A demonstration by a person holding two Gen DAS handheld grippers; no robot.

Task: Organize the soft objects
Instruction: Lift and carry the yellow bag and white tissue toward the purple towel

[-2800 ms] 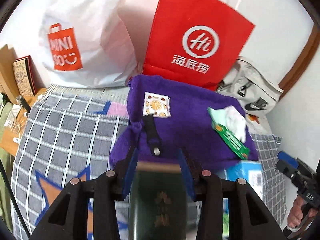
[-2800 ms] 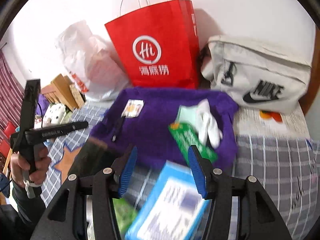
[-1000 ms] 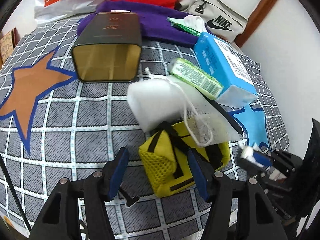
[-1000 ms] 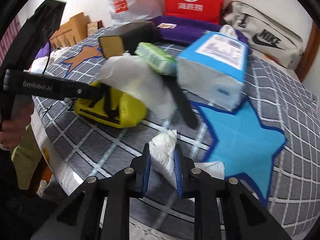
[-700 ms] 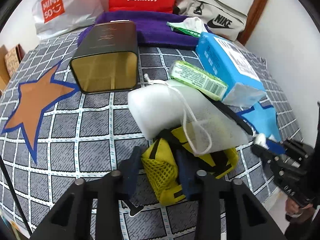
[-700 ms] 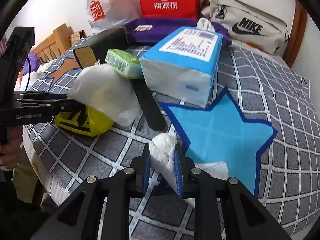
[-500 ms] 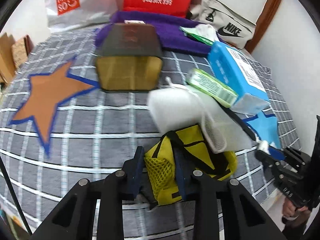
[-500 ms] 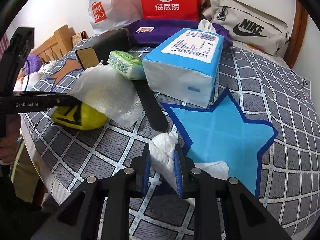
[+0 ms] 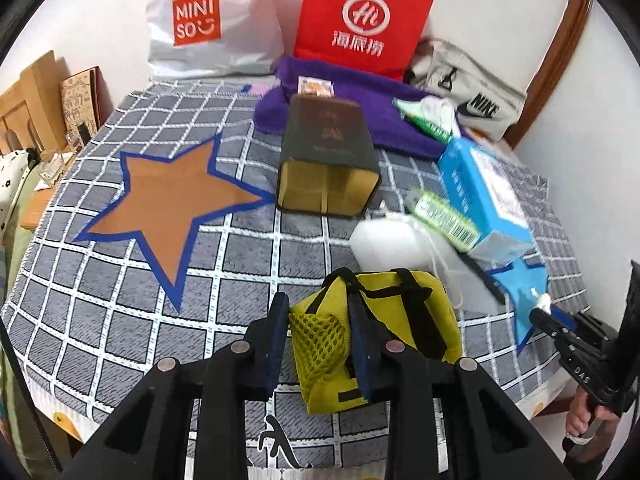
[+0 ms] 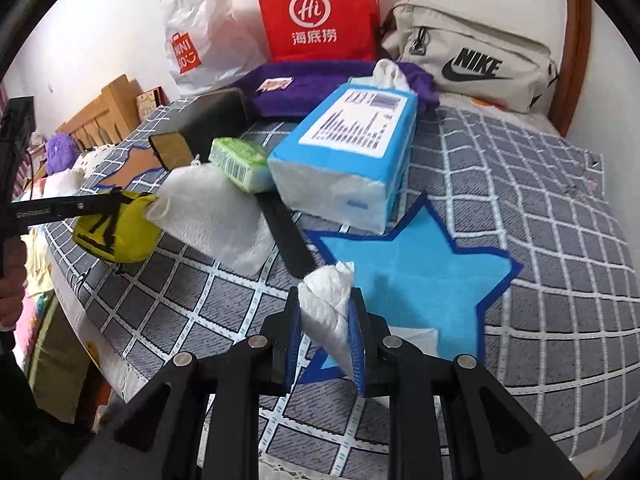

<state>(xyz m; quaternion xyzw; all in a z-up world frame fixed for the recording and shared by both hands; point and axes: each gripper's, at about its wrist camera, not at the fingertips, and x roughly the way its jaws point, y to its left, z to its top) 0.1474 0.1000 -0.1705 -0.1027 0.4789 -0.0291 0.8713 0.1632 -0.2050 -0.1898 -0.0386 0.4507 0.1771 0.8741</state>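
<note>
The left gripper (image 9: 320,332) is clamped on the mesh corner of the yellow pouch (image 9: 384,320), which sits just ahead of it. The right gripper (image 10: 326,332) pinches a crumpled white tissue (image 10: 328,304) between its pads. Both grips are shallow, so each piece is best lifted slowly, keeping the pouch clear of the white drawstring bag (image 9: 400,236) just beyond it.

This is a home bedroom: a bed under a grey checked star-patterned blanket (image 9: 120,280), shopping bags (image 9: 204,24) and a Nike bag (image 10: 472,60) against the white wall, wooden furniture (image 10: 104,116) at its edge.
</note>
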